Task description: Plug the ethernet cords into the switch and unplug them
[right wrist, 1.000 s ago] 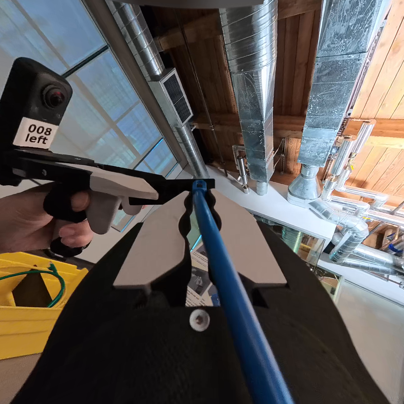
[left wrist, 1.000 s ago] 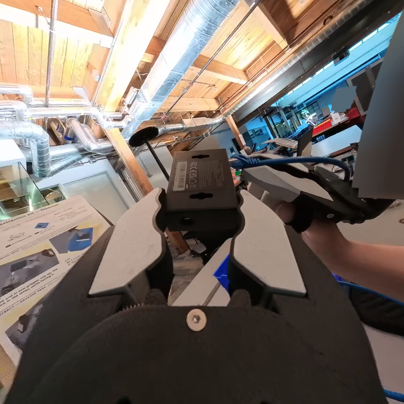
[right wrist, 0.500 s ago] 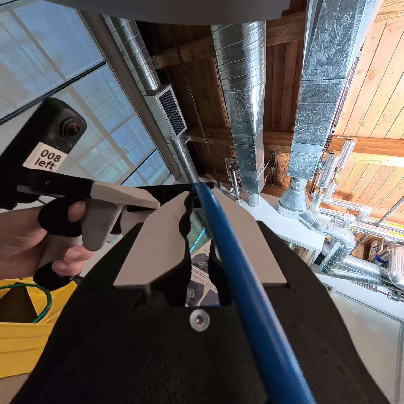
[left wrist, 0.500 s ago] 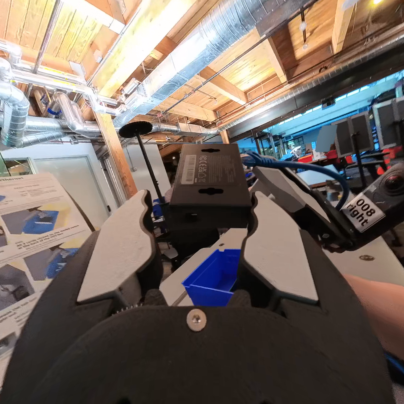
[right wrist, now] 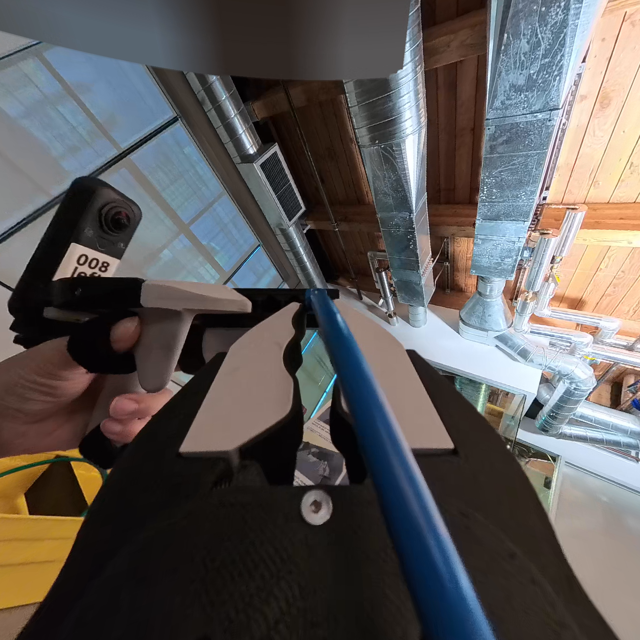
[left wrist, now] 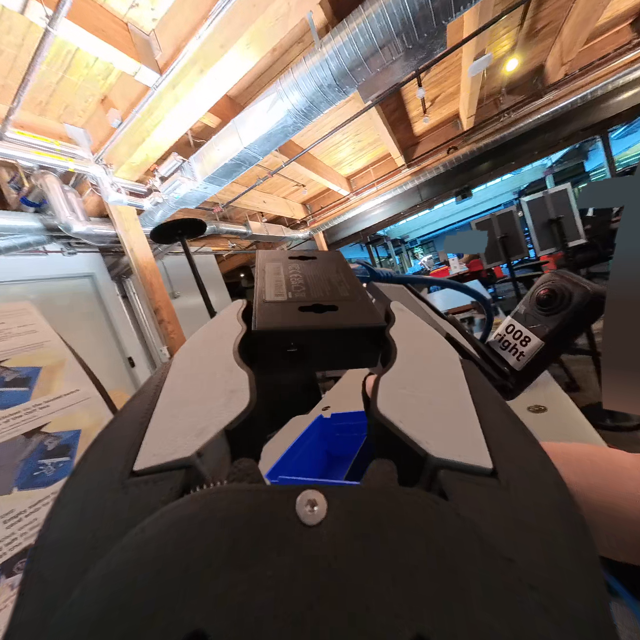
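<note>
My left gripper (left wrist: 317, 311) is shut on a black switch (left wrist: 311, 287), holding it in the air by its two sides with its underside facing the camera. A blue ethernet cord (left wrist: 433, 284) reaches the switch's far right edge. In the right wrist view my right gripper (right wrist: 320, 308) is shut on this blue cord (right wrist: 381, 433) near its end, and the end touches the switch (right wrist: 277, 294), seen edge-on. I cannot tell how deep the plug sits. The right gripper's fingers (left wrist: 415, 304) lie just right of the switch.
A blue bin (left wrist: 325, 450) sits on a white table (left wrist: 554, 415) below the switch. A yellow bin (right wrist: 31, 536) with a green cord (right wrist: 52, 462) is at lower left. A printed sheet (left wrist: 34, 415) stands on the left, with a black disc-topped stand (left wrist: 178, 230) behind. There is about 4 cm between the tips of the two grippers.
Both grippers have kept their grips. The left wrist view has swung down and right, bringing the right gripper's camera into sight. In the right wrist view the left gripper has come closer.
</note>
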Action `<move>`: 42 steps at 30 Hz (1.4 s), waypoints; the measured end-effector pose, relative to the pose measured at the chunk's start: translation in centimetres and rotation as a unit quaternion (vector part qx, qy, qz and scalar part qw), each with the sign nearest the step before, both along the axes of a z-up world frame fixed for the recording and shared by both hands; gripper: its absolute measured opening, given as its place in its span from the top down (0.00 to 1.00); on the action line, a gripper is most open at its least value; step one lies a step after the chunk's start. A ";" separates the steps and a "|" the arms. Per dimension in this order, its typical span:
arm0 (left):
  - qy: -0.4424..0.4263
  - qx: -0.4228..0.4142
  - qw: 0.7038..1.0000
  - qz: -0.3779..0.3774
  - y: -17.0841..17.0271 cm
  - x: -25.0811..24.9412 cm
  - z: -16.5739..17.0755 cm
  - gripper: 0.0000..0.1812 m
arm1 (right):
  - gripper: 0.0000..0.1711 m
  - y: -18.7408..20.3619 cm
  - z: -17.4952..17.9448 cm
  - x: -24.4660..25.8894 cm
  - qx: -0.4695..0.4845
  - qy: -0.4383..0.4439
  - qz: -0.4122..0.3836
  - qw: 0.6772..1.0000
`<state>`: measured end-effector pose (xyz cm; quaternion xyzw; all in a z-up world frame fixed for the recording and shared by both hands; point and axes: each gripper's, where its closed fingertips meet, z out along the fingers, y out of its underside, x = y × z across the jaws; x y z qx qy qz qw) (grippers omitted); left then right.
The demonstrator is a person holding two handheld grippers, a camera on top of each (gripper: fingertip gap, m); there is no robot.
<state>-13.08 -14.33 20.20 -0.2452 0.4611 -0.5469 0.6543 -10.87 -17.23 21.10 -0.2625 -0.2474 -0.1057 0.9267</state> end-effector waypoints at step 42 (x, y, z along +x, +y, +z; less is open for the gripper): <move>0.084 0.116 0.959 0.246 6.1 0.8 -1.7 0.61 | 0.92 7.4 -2.6 2.0 -0.238 0.078 0.046 0.967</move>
